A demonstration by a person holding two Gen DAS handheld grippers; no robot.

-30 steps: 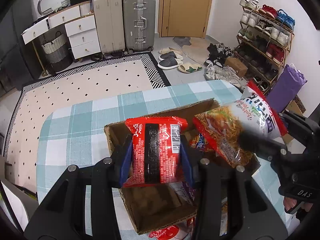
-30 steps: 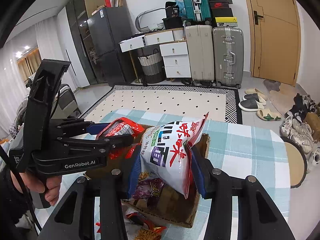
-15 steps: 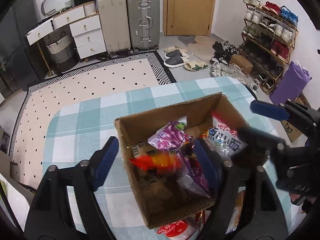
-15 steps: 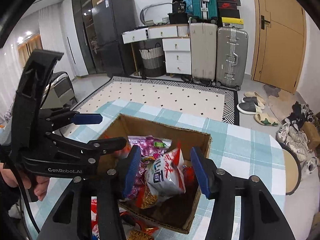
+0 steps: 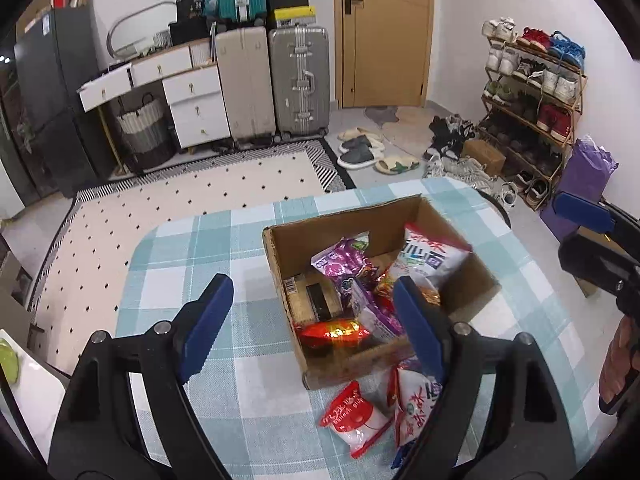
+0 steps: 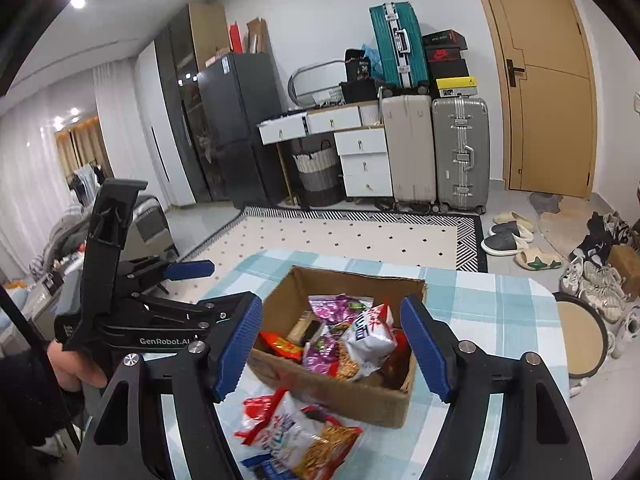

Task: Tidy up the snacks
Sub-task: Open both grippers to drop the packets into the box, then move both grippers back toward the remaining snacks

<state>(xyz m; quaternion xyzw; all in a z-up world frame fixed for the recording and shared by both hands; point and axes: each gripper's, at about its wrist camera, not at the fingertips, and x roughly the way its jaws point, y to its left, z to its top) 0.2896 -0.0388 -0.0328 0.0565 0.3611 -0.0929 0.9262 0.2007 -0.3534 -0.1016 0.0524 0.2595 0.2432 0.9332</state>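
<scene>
An open cardboard box (image 5: 352, 364) (image 6: 340, 392) stands on the teal checked table (image 5: 200, 248). Inside lie a red packet (image 5: 334, 330), a purple packet (image 5: 344, 264) and a white noodle bag (image 5: 424, 256) (image 6: 370, 334). On the cloth in front of the box lie a red-and-white packet (image 5: 354, 420) and a white-and-red bag (image 5: 416, 404) (image 6: 304, 436). My left gripper (image 5: 312, 324) (image 6: 208, 288) hovers back from the box, its jaws opening, nothing held. My right gripper (image 6: 332, 344) (image 5: 592, 240) is also opening above the box's near side, with nothing in it.
The table's rounded edge (image 6: 552, 300) drops off to the right, with a round stool (image 6: 580, 336) beside it. A hand (image 6: 76, 364) holds the left gripper's handle. Suitcases (image 5: 298, 84), drawers and a shoe rack (image 5: 532, 92) stand far off across the floor.
The left gripper let go of the red packet and the right let go of the white noodle bag; both now lie in the box. Both grippers opened and drew back and up.
</scene>
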